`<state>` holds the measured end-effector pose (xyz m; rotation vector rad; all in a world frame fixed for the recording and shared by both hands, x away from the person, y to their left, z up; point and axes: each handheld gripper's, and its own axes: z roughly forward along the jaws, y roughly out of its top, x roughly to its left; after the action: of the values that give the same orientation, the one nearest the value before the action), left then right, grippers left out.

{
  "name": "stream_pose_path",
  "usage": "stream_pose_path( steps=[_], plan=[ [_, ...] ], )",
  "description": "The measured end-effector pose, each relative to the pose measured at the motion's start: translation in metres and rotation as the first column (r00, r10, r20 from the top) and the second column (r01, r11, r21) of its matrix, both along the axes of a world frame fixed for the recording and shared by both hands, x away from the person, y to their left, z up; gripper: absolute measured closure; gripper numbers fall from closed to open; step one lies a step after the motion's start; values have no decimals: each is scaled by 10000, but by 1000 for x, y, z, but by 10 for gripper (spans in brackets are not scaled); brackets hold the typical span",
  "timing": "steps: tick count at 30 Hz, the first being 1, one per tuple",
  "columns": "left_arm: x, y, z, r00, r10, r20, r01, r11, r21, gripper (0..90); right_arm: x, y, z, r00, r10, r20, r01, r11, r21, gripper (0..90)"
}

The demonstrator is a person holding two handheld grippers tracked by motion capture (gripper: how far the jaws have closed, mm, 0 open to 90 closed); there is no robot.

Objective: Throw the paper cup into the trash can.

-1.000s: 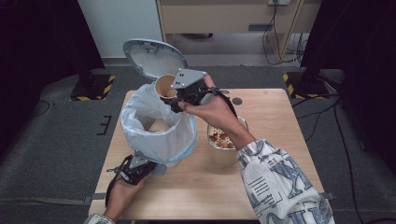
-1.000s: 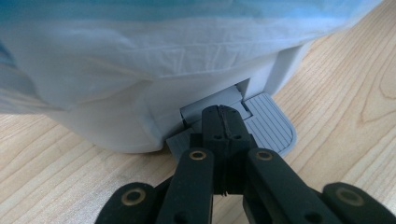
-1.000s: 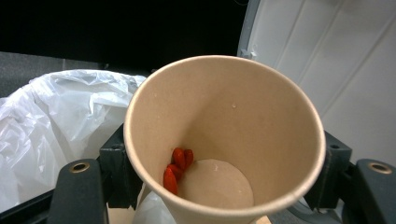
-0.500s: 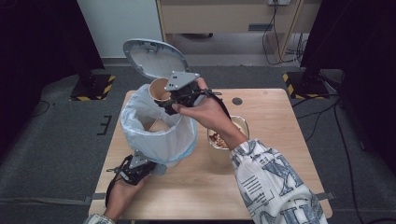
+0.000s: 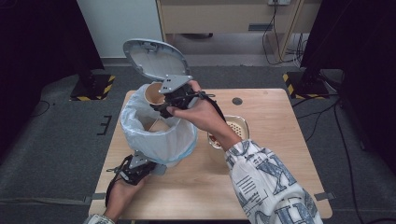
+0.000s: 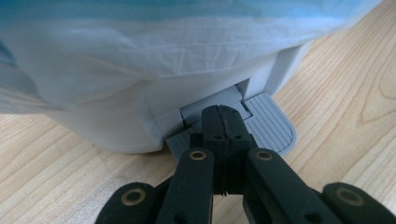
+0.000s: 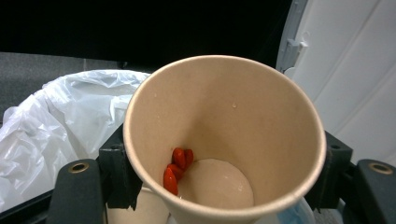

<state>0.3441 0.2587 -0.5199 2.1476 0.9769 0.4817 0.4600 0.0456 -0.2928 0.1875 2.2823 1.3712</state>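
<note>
A white pedal bin [image 5: 161, 140] lined with a pale plastic bag [image 6: 140, 70] stands on the wooden table [image 5: 271, 154], its grey lid [image 5: 156, 58] raised. My left gripper [image 6: 223, 116] is shut, and its closed tips rest on the bin's grey pedal [image 6: 273, 128] at the front left [image 5: 149, 169]. My right gripper [image 5: 161, 105] is shut on a tan paper cup [image 7: 224, 116] and holds it tilted over the bin's mouth. A few red pieces [image 7: 176, 165] cling inside the cup [image 5: 153, 93] near its bottom. Another tan object [image 5: 158, 125] lies inside the bag.
A shallow bowl [image 5: 238, 125] with food scraps sits on the table just right of the bin, partly behind my right forearm. The raised lid [image 7: 355, 70] stands close behind the cup. Beyond the table's edges, grey floor and black stands surround it.
My right hand has carried the cup a little left and down, further over the bin's opening. The left gripper has stayed on the pedal and the lid has stayed up.
</note>
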Motion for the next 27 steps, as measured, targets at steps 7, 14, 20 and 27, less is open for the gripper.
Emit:
stream_pose_path(
  steps=[7, 14, 20, 27],
  plan=[
    [0, 0, 0, 10000, -3, -5, 3, 10000, -7, 900, -1, 6, -4, 9999, 97, -137, -98, 9999, -73, 286],
    [0, 0, 0, 10000, -3, -2, 3, 10000, -2, 900, -1, 9, -7, 9997, 154, -200, -157, 9997, -162, 285],
    [0, 0, 0, 10000, -10, -2, 10, 10000, -5, 900, -1, 12, -10, 9993, 195, -328, -203, 9995, -255, 284],
    [0, 0, 0, 10000, -11, 6, 11, 10000, -28, 900, -1, 16, -13, 9988, 259, -408, -275, 9989, -384, 282]
  ],
)
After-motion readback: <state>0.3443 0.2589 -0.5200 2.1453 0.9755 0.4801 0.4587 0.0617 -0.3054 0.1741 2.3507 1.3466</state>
